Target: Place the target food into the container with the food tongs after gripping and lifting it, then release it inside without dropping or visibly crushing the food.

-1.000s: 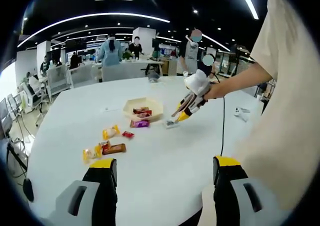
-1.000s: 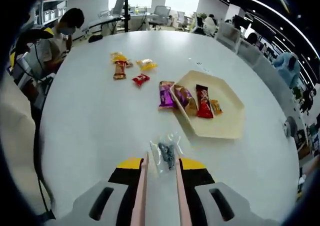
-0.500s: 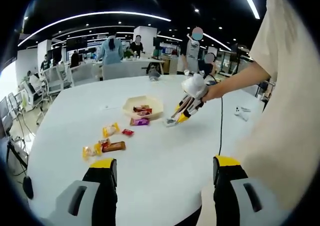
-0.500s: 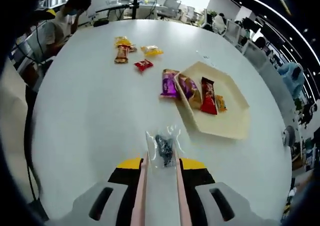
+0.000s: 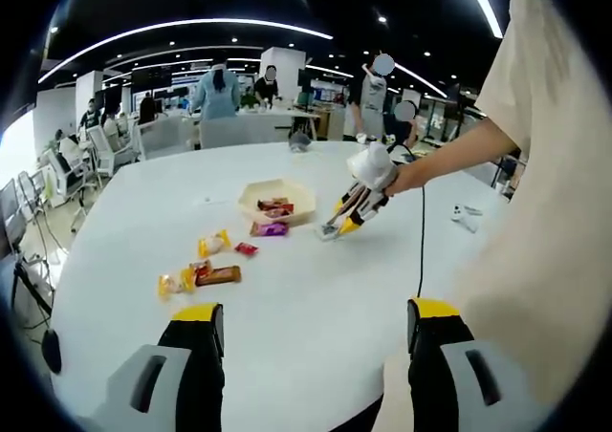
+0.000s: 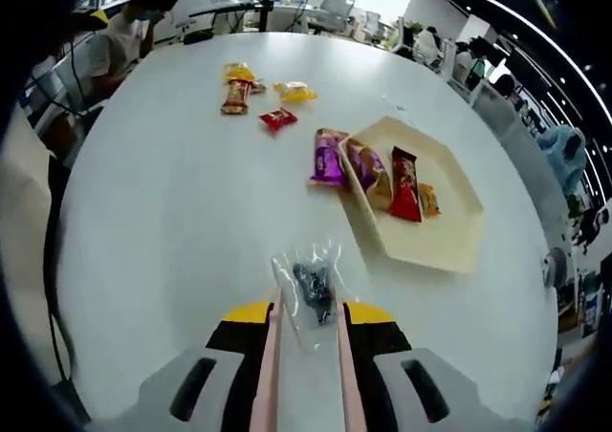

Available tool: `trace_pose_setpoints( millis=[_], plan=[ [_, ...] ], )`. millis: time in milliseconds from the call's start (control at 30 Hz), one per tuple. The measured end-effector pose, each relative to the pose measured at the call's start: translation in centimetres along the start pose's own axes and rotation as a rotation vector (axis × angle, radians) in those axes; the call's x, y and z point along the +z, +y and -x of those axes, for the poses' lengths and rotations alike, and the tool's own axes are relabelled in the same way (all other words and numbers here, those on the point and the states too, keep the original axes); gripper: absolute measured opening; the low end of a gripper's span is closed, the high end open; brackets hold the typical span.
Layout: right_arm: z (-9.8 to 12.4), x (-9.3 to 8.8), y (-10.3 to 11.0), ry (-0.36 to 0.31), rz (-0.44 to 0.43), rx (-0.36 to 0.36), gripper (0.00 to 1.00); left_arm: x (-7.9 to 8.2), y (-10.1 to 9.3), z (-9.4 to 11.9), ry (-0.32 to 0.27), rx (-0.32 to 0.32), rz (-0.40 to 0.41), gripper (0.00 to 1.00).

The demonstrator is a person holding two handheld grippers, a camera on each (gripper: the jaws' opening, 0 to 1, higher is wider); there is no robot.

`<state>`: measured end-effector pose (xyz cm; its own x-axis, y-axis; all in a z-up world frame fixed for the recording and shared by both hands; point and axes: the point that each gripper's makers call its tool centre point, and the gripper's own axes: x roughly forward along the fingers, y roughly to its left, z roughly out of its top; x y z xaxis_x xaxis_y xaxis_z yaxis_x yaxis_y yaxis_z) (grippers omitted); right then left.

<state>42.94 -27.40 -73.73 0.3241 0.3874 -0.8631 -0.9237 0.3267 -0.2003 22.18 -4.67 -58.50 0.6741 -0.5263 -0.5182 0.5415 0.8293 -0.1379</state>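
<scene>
Holding a clear plastic packet (image 6: 308, 291) with a dark piece of food inside, the right gripper (image 6: 306, 319) with its pink tong tips closed narrowly on the packet's two sides, above the white round desk (image 6: 182, 212). Seen also in the left gripper view, at the end of the person's outstretched arm: the right gripper (image 5: 337, 229), tilted down toward the desk (image 5: 316, 289), the clear packet (image 5: 328, 231) at its tips, near the tray. Whether the packet touches the desk or hangs just above it, cannot tell.

Lying ahead and to the right in the right gripper view, a cream hexagonal tray (image 6: 449, 241), apart from the packet. Inside the tray, a red wrapped bar (image 6: 405, 185), an orange-brown snack (image 6: 368, 169) at its left wall and a small yellow piece (image 6: 429, 199) on the other side of the bar. Just beside the tray, outside its left edge, a purple packet (image 6: 326, 157). Farther away on the desk, a small red packet (image 6: 278, 118), a yellow packet (image 6: 296, 92) and a brown bar (image 6: 234, 96) with a yellow one just next to it.

Low in the left gripper view, the left gripper (image 5: 311, 351), jaws wide apart with nothing between them, above the near edge of the desk.
</scene>
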Motion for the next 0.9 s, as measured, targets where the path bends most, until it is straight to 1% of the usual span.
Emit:
trace_pose_setpoints(
  millis=[400, 600, 733, 900],
  plan=[
    [-0.45, -0.17, -0.03, 0.019, 0.048, 0.002, 0.28, -0.31, -0.10, 0.08, 0.007, 0.000, 0.006, 0.78],
    [-0.50, 0.02, -0.09, 0.015, 0.035, 0.007, 0.27, -0.41, -0.05, 0.14, 0.008, 0.004, 0.009, 0.78],
    [-0.59, 0.07, -0.25, 0.006, 0.005, -0.002, 0.27, -0.34, -0.09, 0.06, 0.007, 0.003, 0.009, 0.78],
    [-0.71, 0.18, -0.26, -0.001, 0.014, 0.000, 0.25, -0.33, -0.05, 0.04, 0.007, 0.001, 0.009, 0.78]
  ],
)
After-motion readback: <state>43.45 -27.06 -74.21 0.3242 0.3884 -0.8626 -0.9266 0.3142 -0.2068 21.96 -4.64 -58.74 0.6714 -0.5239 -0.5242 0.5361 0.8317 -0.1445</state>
